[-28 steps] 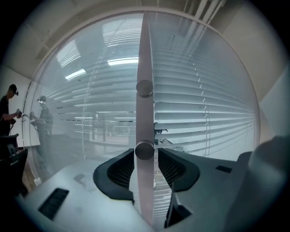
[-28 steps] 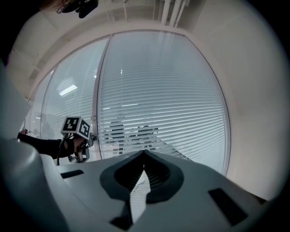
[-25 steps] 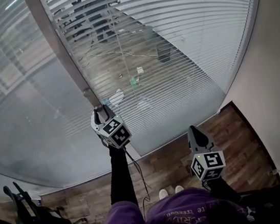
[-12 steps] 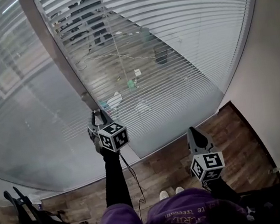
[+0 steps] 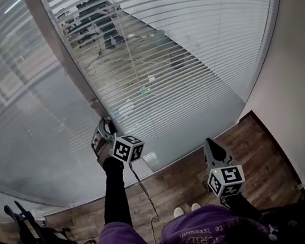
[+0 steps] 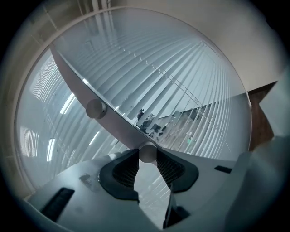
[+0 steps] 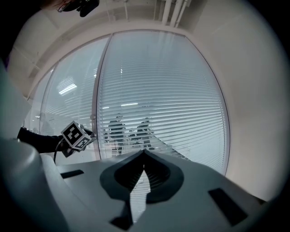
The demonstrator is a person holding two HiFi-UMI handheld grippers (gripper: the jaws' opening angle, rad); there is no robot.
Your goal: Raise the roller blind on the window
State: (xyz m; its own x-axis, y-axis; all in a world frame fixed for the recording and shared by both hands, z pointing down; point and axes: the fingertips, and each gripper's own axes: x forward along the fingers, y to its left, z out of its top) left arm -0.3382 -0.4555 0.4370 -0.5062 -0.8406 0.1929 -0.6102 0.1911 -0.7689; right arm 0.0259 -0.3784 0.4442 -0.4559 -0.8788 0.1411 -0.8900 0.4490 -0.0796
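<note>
The slatted blind (image 5: 196,33) hangs behind the glass, right of a grey frame post (image 5: 64,57). My left gripper (image 5: 105,132) reaches up to that post. In the left gripper view its jaws (image 6: 147,155) sit either side of a small round knob (image 6: 147,152) on the post (image 6: 108,118), with both pads against it. A second knob (image 6: 95,108) sits higher up the post. My right gripper (image 5: 210,142) hangs low at the right, away from the window. Its jaws (image 7: 144,155) meet at the tips with nothing between them. The left gripper (image 7: 78,136) also shows there at the left.
A beige wall (image 5: 303,69) closes in on the right. Wood floor (image 5: 178,182) lies below, with my shoes (image 5: 186,209) on it. A black stand (image 5: 31,237) sits at the lower left. A thin cable (image 5: 145,193) trails from the left gripper.
The left gripper has shifted a little left and down along the post, its marker cube has turned, and its jaws now sit round the knob. The right gripper has not moved.
</note>
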